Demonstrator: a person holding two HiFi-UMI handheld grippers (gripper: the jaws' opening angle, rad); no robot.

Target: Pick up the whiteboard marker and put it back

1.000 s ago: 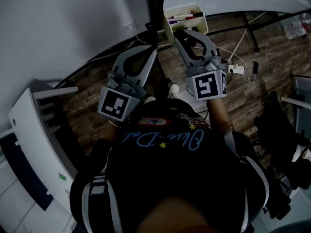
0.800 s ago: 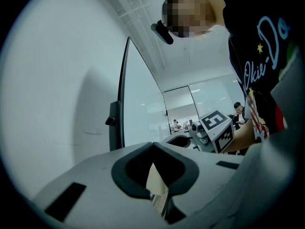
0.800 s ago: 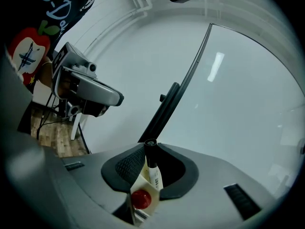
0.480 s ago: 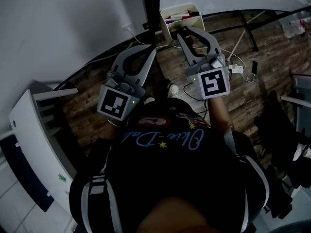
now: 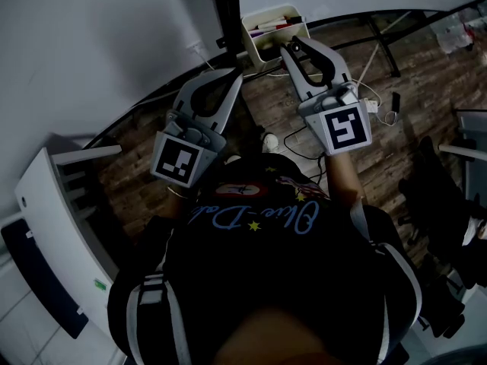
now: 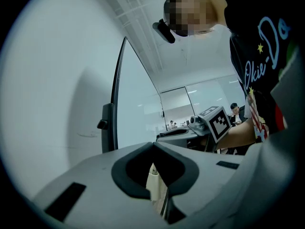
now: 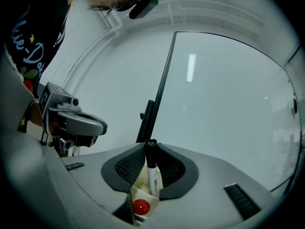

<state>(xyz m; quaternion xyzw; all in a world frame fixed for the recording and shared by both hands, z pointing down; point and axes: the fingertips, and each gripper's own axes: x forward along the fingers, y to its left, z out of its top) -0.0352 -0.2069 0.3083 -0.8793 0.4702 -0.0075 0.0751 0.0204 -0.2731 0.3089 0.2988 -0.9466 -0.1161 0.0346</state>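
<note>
My right gripper [image 7: 151, 149] is shut on the whiteboard marker [image 7: 152, 171], a white barrel with a black cap that stands upright between the black pads. Just below it sits the white marker box [image 7: 138, 193], with a red cap [image 7: 141, 207] inside. In the head view the right gripper [image 5: 294, 46] is at the front edge of that box [image 5: 266, 42], which holds several markers. My left gripper [image 5: 235, 75] hangs to the left of the box, jaws together and holding nothing. In its own view the left gripper [image 6: 153, 148] shows only the cream box [image 6: 155, 185] through the gap.
The whiteboard [image 7: 224, 104] rises ahead, with its black stand post [image 5: 223, 14] beside the box. Cables and a power strip [image 5: 374, 106] lie on the wooden floor to the right. A white cabinet [image 5: 53, 204] stands at the left.
My right gripper has shifted a little forward and to the right beside the box, still holding the marker. The left gripper has hardly moved.
</note>
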